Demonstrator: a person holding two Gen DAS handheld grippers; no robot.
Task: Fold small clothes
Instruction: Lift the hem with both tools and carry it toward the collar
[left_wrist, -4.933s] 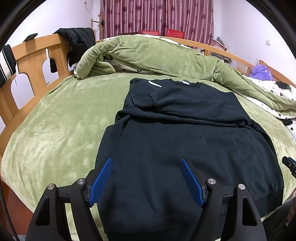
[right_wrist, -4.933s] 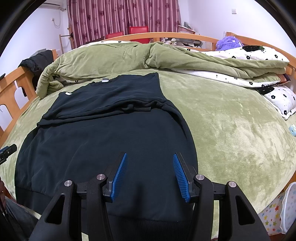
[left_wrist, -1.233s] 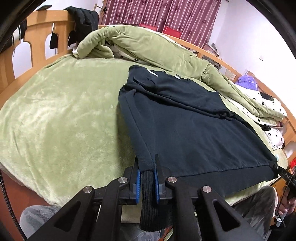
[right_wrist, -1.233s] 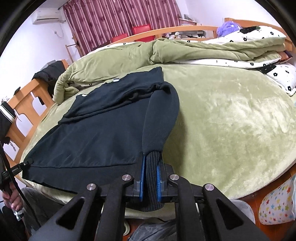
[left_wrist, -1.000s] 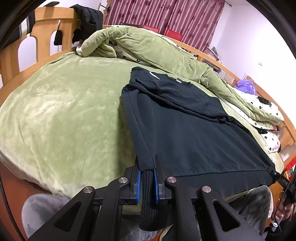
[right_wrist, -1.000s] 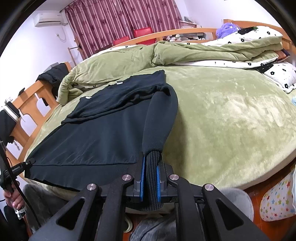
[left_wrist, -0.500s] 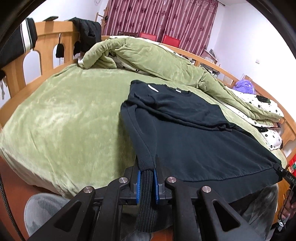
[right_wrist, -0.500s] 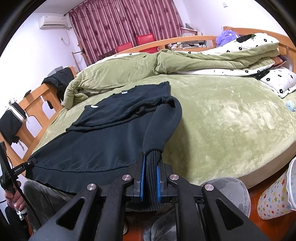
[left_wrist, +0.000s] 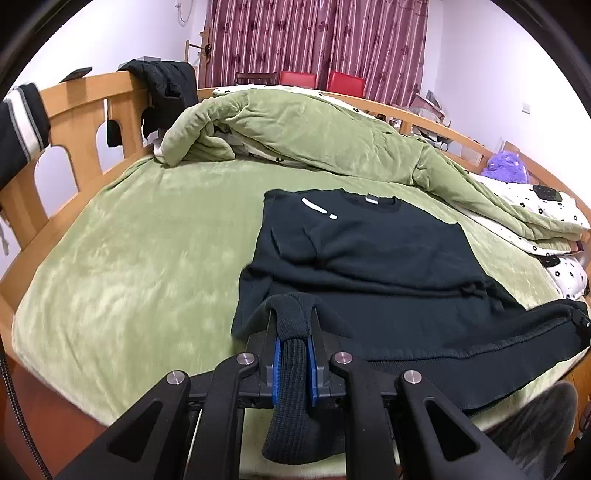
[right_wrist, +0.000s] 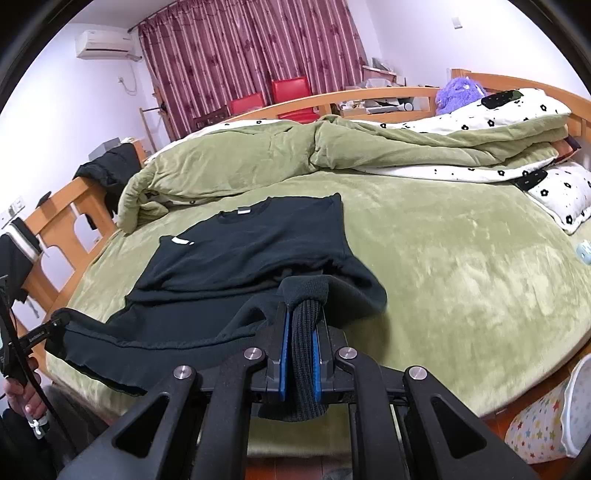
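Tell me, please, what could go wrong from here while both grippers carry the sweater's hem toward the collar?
1. Each gripper, left gripper and right gripper, pinches only the ribbed hem; a corner could slip out.
2. The hem sags between them, so it may land wrinkled.
3. The sleeves folded across the sweater look bunched; the carried layer could drag them askew.

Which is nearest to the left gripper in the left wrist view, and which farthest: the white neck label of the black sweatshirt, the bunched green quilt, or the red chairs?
1. White neck label on the black sweatshirt, ahead, slightly right of the left gripper.
2. Bunched green quilt, beyond it across the bed.
3. Red chairs, farthest, against the curtains.
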